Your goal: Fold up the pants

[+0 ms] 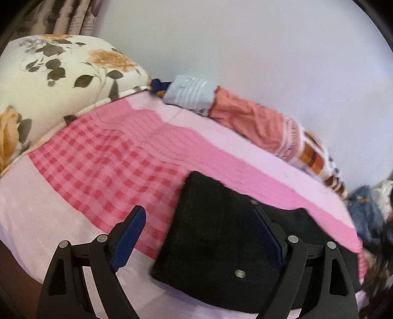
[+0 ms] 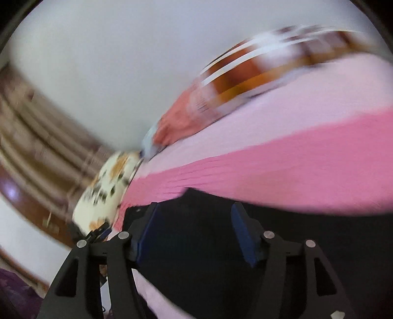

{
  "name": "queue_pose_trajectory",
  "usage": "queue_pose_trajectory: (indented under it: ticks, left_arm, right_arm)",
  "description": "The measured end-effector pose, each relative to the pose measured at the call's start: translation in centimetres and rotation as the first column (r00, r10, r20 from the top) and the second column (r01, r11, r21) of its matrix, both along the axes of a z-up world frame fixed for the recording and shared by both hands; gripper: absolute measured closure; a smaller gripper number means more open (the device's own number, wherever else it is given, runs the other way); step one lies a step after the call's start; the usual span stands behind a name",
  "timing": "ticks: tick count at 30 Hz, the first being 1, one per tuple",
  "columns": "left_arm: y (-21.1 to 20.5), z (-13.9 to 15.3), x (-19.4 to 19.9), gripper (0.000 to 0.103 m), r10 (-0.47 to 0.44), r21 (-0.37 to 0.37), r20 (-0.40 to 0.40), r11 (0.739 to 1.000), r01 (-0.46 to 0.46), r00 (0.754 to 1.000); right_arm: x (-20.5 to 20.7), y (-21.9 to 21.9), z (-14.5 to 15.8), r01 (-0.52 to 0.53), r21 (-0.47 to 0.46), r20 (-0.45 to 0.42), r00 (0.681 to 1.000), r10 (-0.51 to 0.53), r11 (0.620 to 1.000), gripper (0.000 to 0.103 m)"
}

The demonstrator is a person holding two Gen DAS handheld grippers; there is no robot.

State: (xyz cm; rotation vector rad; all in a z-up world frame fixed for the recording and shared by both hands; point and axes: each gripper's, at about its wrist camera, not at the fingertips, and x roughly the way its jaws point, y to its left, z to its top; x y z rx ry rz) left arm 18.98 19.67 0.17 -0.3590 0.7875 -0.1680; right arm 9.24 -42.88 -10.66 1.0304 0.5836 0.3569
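Black pants (image 1: 221,235) folded flat on pink bed (image 1: 73,196), left tongs (image 1: 199,220) spread wide, holding nothing, one finger over the fabric, right tongs (image 2: 195,218) parted above pants (image 2: 221,257), empty, floral pillow (image 1: 61,73) far left beyond.

A bed (image 1: 36,191) wears a pale pink sheet with a pink checked and striped cover (image 1: 118,152) across it. A floral pillow (image 1: 61,73) sits at its head beside patterned curtains (image 1: 71,17). Along the white wall (image 1: 245,49) lie a light blue garment (image 1: 191,94) and a salmon cloth (image 1: 250,122). Denim clothes (image 1: 366,211) are heaped at the far right.
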Motion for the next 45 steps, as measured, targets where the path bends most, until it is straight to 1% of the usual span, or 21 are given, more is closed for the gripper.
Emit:
queue_pose_trajectory:
  ticks: [2,3,5,7,10,14,16,19,21,23,26,28,30,32,33,34,35,37,40,42,45]
  left_arm:
    - [-1.4,0.2,-0.5,0.017,-0.043,-0.004,-0.018,0.999,0.043,0.999]
    - [-2.5,0.2,-0.7,0.017,-0.068,-0.011,-0.029,0.998,0.067,0.997]
    - [-4.8,0.0,-1.5,0.017,-0.113,-0.041,-0.046,0.993,0.111,0.993]
    - [-7.5,-0.2,-2.2,0.017,-0.166,-0.085,-0.07,0.983,0.16,0.984]
    - [-11.5,-0.4,-3.2,0.017,-0.248,-0.104,-0.11,0.966,0.237,0.962]
    - [-15.4,0.3,-4.7,0.017,-0.319,-0.074,-0.133,0.947,0.311,0.939]
    - [-16.3,0.9,-5.4,0.017,-0.33,-0.059,-0.122,0.944,0.325,0.936]
    - [-17.0,1.1,-5.9,0.016,-0.328,-0.046,-0.13,0.945,0.325,0.936]
    - [-17.0,1.0,-5.9,0.016,-0.322,-0.056,-0.148,0.947,0.317,0.935]
    - [-16.9,0.9,-6.1,0.016,-0.31,-0.067,-0.157,0.951,0.303,0.938]
    - [-16.7,0.3,-5.8,0.016,-0.301,-0.084,-0.184,0.953,0.291,0.936]
    - [-16.8,0.1,-5.9,0.016,-0.297,-0.103,-0.195,0.954,0.282,0.935]
    - [-16.8,0.1,-6.2,0.016,-0.296,-0.107,-0.187,0.954,0.28,0.937]
    - [-16.8,0.3,-6.5,0.016,-0.299,-0.098,-0.178,0.953,0.285,0.938]
    - [-16.9,0.2,-6.6,0.016,-0.303,-0.097,-0.176,0.952,0.29,0.937]
    - [-17.0,0.2,-6.7,0.016,-0.304,-0.09,-0.18,0.952,0.292,0.936]
    - [-17.0,0.0,-6.7,0.016,-0.303,-0.083,-0.188,0.953,0.293,0.934]
    - [-17.0,-0.2,-6.6,0.016,-0.309,-0.085,-0.211,0.951,0.297,0.927]
    - [-16.3,0.0,-6.9,0.016,-0.3,-0.094,-0.199,0.953,0.287,0.933]
    - [-15.6,0.1,-7.0,0.016,-0.292,-0.102,-0.194,0.955,0.277,0.936]
    - [-14.6,-0.1,-7.1,0.016,-0.281,-0.12,-0.202,0.958,0.261,0.938]
  right_arm:
    - [-7.1,-4.5,-2.9,0.135,0.089,-0.096,0.987,-0.126,0.987,0.039]
    - [-11.1,-6.7,-4.7,0.217,0.145,-0.15,0.969,-0.196,0.965,0.038]
    - [-17.4,-9.3,-7.8,0.354,0.205,-0.25,0.92,-0.301,0.912,0.037]
    - [-22.0,-10.4,-10.0,0.435,0.263,-0.292,0.887,-0.359,0.861,0.037]
    - [-25.1,-10.9,-12.1,0.496,0.284,-0.308,0.858,-0.412,0.82,0.037]
    - [-25.5,-11.5,-14.6,0.508,0.317,-0.32,0.852,-0.413,0.801,0.037]
    - [-25.3,-11.8,-15.1,0.509,0.318,-0.321,0.852,-0.414,0.8,0.037]
    - [-25.3,-12.0,-16.3,0.535,0.297,-0.376,0.827,-0.418,0.791,0.036]
    - [-25.8,-12.2,-16.6,0.547,0.312,-0.367,0.824,-0.432,0.777,0.036]
    - [-25.7,-12.4,-16.8,0.538,0.303,-0.359,0.829,-0.429,0.786,0.036]
    - [-25.3,-12.8,-16.9,0.541,0.319,-0.345,0.831,-0.436,0.778,0.036]
    - [-24.4,-12.7,-16.8,0.527,0.297,-0.357,0.835,-0.419,0.797,0.036]
    - [-23.7,-12.2,-16.7,0.515,0.315,-0.347,0.844,-0.408,0.797,0.036]
    - [-23.1,-11.7,-16.1,0.514,0.275,-0.331,0.844,-0.421,0.813,0.036]
    - [-22.6,-11.5,-15.8,0.514,0.235,-0.33,0.841,-0.43,0.825,0.039]
    - [-22.0,-11.3,-15.7,0.51,0.195,-0.346,0.835,-0.427,0.838,0.064]
    - [-21.2,-11.2,-15.9,0.497,0.157,-0.383,0.827,-0.411,0.854,0.096]
    - [-21.0,-11.2,-16.4,0.502,0.159,-0.408,0.818,-0.406,0.85,0.095]
    - [-20.3,-11.1,-14.5,0.484,0.085,-0.395,0.819,-0.417,0.871,0.095]
    - [-19.8,-11.1,-12.7,0.475,0.072,-0.362,0.832,-0.42,0.877,0.095]
    - [-17.9,-10.4,-8.2,0.418,-0.001,-0.291,0.869,-0.4,0.909,0.095]
